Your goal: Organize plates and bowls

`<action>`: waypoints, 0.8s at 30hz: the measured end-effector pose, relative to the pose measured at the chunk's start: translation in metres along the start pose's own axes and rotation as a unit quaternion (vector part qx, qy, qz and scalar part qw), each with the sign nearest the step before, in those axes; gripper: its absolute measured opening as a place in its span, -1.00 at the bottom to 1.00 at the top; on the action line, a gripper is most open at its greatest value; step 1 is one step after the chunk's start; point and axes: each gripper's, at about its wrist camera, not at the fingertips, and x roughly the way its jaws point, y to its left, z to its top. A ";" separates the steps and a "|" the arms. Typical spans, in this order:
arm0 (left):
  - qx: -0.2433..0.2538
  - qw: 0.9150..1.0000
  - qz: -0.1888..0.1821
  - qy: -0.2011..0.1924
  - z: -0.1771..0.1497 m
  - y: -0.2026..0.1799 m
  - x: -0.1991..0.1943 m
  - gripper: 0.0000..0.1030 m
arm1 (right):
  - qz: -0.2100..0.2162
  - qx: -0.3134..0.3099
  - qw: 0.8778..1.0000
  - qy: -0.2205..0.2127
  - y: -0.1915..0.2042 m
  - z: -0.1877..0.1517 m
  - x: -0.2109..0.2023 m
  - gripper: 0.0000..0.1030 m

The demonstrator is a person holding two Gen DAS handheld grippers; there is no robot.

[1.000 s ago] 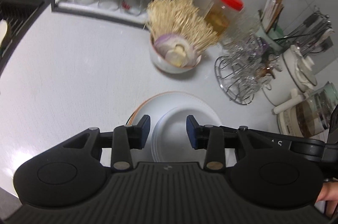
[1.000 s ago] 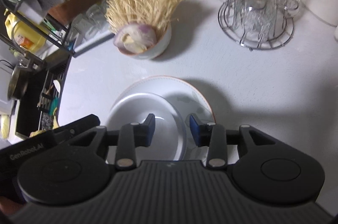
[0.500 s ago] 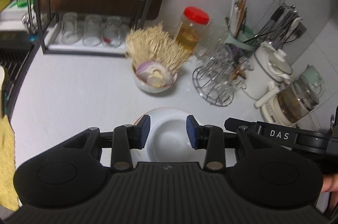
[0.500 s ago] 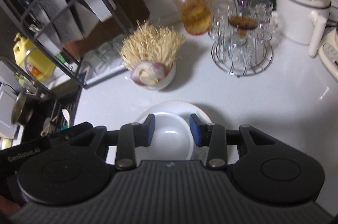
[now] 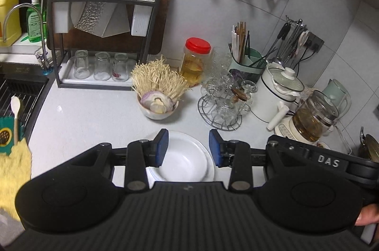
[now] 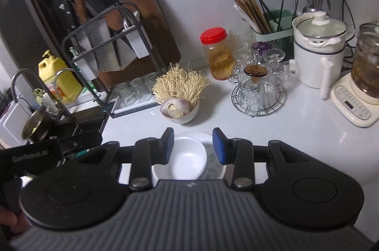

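A white bowl (image 5: 182,160) sits inside a white plate (image 5: 210,171) on the grey counter, just beyond both grippers. In the right wrist view the same bowl (image 6: 187,161) rests on a plate with a thin orange rim (image 6: 214,171). My left gripper (image 5: 188,147) hangs well above the stack, open, with nothing between its blue pads. My right gripper (image 6: 193,145) is also open and empty above it. A second bowl (image 5: 157,110), holding enoki mushrooms and cut onion, stands farther back (image 6: 181,112).
Behind stand a knife rack (image 5: 101,2) with upturned glasses (image 5: 101,66), a red-lidded jar (image 5: 195,59), a wire stand of glass cups (image 5: 222,106), a white pot (image 5: 277,94) and a glass kettle (image 5: 312,118). The sink (image 5: 16,90) and a yellow cloth (image 5: 14,170) lie left.
Both grippers have risen and drawn back from the bowl and plate, so the stack looks smaller and the wall has come into view. Their jaws have kept the same gap.
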 end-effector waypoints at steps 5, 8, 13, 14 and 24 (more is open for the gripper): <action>-0.003 1.000 0.012 -0.007 -0.028 -0.021 -0.030 -0.16 | 0.015 -0.011 1.000 -0.005 -0.002 -0.017 -0.037 -0.22; -0.007 1.000 0.019 -0.011 -0.046 -0.032 -0.048 -0.16 | 0.028 -0.026 0.999 -0.011 -0.001 -0.025 -0.058 -0.22; -0.014 0.999 0.035 -0.018 -0.074 -0.046 -0.076 -0.16 | 0.041 -0.041 0.998 -0.016 -0.003 -0.046 -0.084 -0.23; -0.016 0.999 0.038 -0.019 -0.080 -0.048 -0.082 -0.16 | 0.042 -0.044 0.998 -0.017 -0.004 -0.050 -0.089 -0.23; -0.016 0.998 0.054 -0.022 -0.136 -0.073 -0.132 -0.11 | 0.052 -0.062 0.997 -0.007 -0.008 -0.091 -0.130 -0.23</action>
